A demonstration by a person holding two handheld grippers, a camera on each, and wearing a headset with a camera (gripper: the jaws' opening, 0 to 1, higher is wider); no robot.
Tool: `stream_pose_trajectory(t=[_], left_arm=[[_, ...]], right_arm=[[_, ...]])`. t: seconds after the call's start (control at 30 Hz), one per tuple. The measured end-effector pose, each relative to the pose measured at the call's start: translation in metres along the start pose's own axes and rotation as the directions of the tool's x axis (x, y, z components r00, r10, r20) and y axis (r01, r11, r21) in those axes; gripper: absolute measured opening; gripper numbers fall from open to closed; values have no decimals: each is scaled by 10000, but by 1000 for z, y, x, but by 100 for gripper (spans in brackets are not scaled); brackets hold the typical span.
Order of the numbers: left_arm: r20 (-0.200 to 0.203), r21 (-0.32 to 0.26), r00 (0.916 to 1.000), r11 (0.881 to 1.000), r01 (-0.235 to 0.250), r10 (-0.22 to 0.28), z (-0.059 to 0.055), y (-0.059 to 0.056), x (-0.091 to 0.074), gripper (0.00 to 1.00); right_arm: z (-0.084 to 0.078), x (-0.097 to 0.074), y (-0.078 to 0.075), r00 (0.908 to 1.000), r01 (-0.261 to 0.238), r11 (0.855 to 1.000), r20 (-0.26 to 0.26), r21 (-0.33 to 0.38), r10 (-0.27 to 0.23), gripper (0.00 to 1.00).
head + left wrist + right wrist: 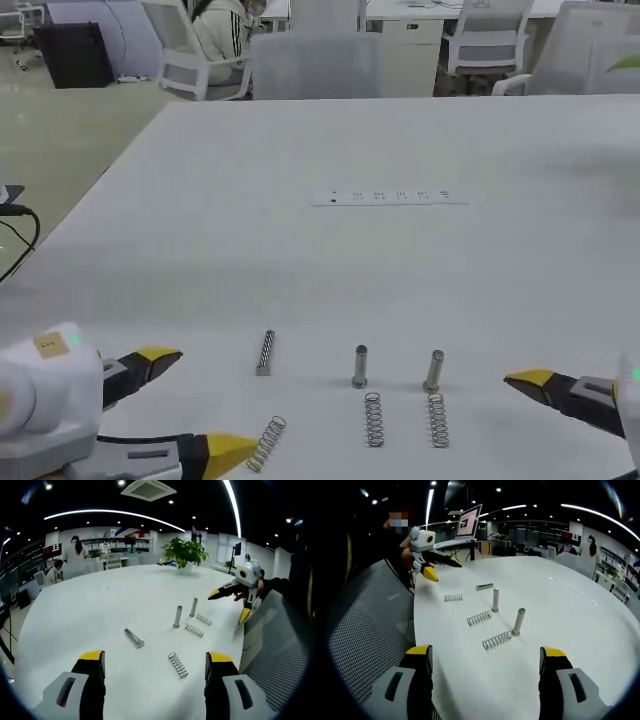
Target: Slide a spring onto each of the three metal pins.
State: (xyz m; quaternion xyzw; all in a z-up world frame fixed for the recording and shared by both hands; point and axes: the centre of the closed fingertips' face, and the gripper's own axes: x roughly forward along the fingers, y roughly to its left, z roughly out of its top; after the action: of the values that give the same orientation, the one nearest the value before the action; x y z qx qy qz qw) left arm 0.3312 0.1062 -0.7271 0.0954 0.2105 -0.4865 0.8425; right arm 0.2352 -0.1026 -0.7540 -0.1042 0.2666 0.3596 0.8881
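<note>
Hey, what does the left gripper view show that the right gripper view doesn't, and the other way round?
Left gripper view: a potted plant, a ceiling vent and the right gripper, open.
Right gripper view: an open laptop and the left gripper, open.
Shared: the white table, three loose springs, two upright pins and one pin on its side.

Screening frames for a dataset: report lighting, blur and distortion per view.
Head view: flat, even light, faint shadows by the pins, white table nearly washed out. Left gripper view: fisheye curves the table edge and ceiling lights; springs stay sharp. Right gripper view: same bending, dim room, bright table.
</note>
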Motion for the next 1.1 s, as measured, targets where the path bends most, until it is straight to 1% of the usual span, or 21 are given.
stream_pose_trajectory(t=[0.2,0.5,0.73,0.83,0.97,1.1], left_arm=[[21,18,10000,10000,-33,33,5,5,5,77],[-69,144,10000,9999,-15,16,13,14,17,74],[-56,-123,9999,9998,-160,160,22,23,27,69],[-153,-165,9996,9996,-246,244,22,26,31,66],[-254,-100,9988,9991,-414,411,24,30,36,66],[-375,-200,9985,9990,-405,397,22,32,43,60]], right_arm=[[-1,0,0,10000,12,10000,-14,28,-12,87],[-2,0,0,10000,43,10000,-10,60,-43,87],[-2,1,1,10000,33,10000,-2,82,-33,87],[-2,1,2,10000,31,10000,-2,94,-31,87],[-2,1,2,10000,23,9999,8,112,-23,87],[-2,1,2,10000,9,9999,21,112,-9,87]])
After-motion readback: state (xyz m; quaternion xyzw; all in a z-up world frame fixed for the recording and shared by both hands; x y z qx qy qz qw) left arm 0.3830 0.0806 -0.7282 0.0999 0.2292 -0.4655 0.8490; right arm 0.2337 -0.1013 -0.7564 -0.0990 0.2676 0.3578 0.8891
